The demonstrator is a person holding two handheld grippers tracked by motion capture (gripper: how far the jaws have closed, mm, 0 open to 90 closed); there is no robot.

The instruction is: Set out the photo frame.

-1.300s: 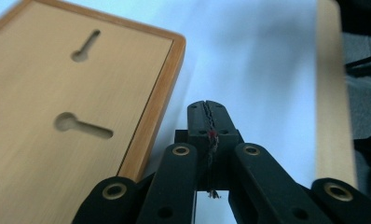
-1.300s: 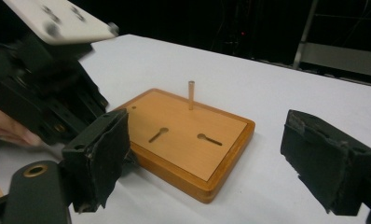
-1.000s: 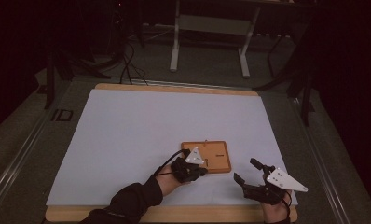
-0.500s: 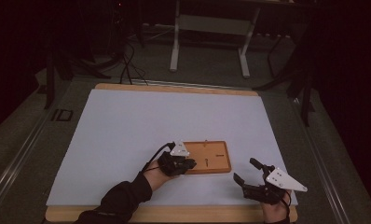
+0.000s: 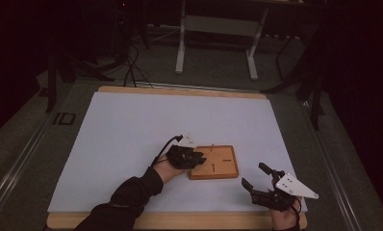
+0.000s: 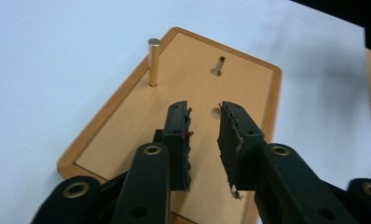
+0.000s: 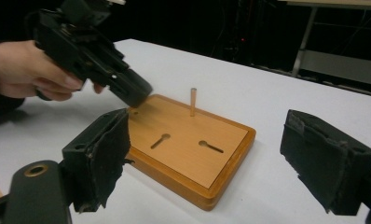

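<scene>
A small wooden board lies on the white sheet near the table's front. One brass peg stands upright in it, beside two empty keyhole slots. My left gripper hovers at the board's left edge with its tips over the wood. In the left gripper view its jaws stand slightly apart with nothing between them. My right gripper is to the right of the board, near the front edge. It is wide open and empty, facing the board and the peg.
The white sheet covers most of the wooden tabletop. Dark floor, cables and a metal stand's legs lie beyond the far edge. The person's left sleeve comes in from the bottom.
My left gripper has drawn back leftward from above the board's middle to its left edge. The right gripper has stayed put and open.
</scene>
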